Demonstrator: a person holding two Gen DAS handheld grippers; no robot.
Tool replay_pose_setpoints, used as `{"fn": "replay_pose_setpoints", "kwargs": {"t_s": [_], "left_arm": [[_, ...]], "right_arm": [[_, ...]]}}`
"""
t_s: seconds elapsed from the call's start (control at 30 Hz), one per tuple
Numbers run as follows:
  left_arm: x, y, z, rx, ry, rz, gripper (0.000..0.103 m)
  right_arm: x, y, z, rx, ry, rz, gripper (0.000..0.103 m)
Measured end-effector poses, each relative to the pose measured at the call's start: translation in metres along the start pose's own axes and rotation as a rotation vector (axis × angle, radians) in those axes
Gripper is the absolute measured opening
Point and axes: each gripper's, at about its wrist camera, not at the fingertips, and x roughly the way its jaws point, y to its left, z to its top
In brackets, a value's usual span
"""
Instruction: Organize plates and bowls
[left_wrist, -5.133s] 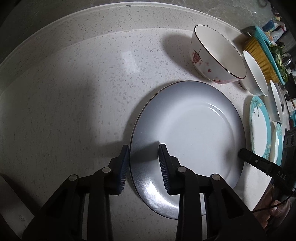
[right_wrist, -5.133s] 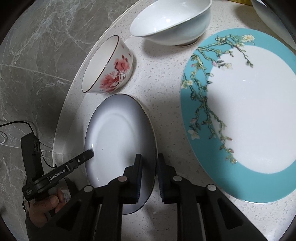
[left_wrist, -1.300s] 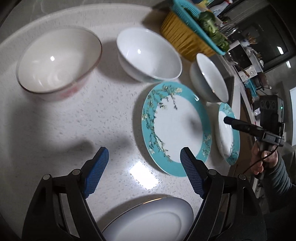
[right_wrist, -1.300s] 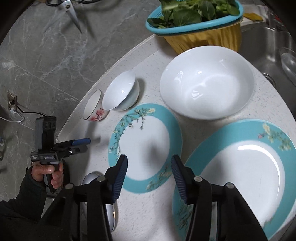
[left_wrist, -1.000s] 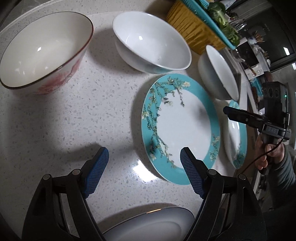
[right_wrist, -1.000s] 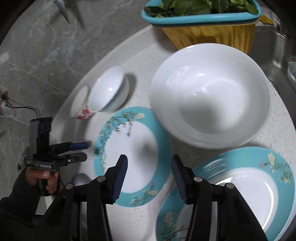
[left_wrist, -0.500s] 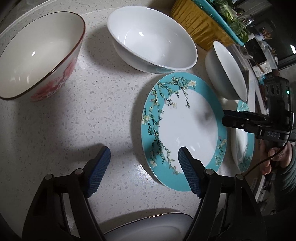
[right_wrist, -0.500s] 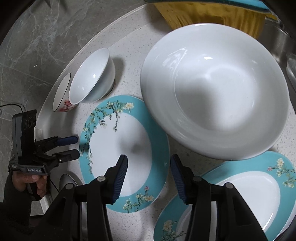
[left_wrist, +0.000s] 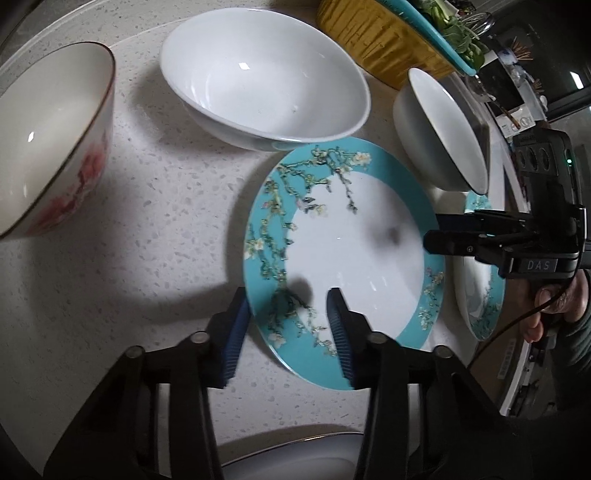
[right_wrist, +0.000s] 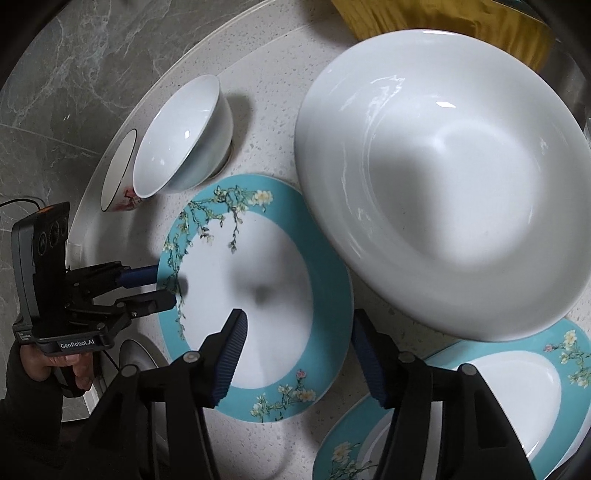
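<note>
We held both grippers over a speckled white counter (left_wrist: 155, 221) crowded with crockery. The thing between us was the teal-rimmed plate (left_wrist: 354, 254), white in the middle with a broad turquoise border painted with blossoming branches; it lay flat on the counter, in the midst of the bowls.

Our left gripper (left_wrist: 288, 325) had just been closing, and its jaws stood narrow, straddling the near edge of that plate: one blue pad outside the rim, the other over the white centre. Whether the pads pressed on the rim we could not tell. Our right gripper (right_wrist: 297, 349) had just opened a little and stood about half open over the opposite edge of the same plate, one pad above the white centre, the other beyond the border, gripping nothing.

Around the plate stood a white bowl (left_wrist: 266, 74) whose rim overhung its far edge, a red-flowered bowl (left_wrist: 48, 140) with a dark rim off to the left, and a large white bowl (right_wrist: 447, 184) close to its right side. A second teal plate (right_wrist: 517, 398) lay partly under that large bowl. A pale grey plate (left_wrist: 295, 458) showed at the bottom of the left wrist view.
</note>
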Motion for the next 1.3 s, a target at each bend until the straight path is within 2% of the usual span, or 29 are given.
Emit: {"fn": "replay_pose_setpoints", "kwargs": {"t_s": [0.1, 0.17, 0.43, 0.97, 1.3], "left_arm": [[0.0, 0.002, -0.001, -0.002, -0.007, 0.03, 0.02], [-0.002, 0.005, -0.002, -0.001, -0.014, 0.046, 0.016], [-0.004, 0.001, 0.002, 0.001, -0.031, 0.104, 0.016], [-0.025, -0.003, -0.009, -0.007, -0.038, 0.115, 0.014], [-0.021, 0.0, -0.008, -0.023, -0.026, 0.104, 0.014]], "right_arm": [[-0.003, -0.007, -0.003, 0.019, -0.012, -0.026, 0.039], [-0.005, -0.013, -0.003, 0.036, -0.019, -0.054, 0.016], [-0.009, -0.012, -0.007, 0.031, -0.04, -0.081, 0.015], [-0.024, 0.001, -0.008, 0.021, -0.081, -0.076, 0.014], [-0.016, -0.003, -0.013, 0.058, -0.078, -0.07, 0.014]]}}
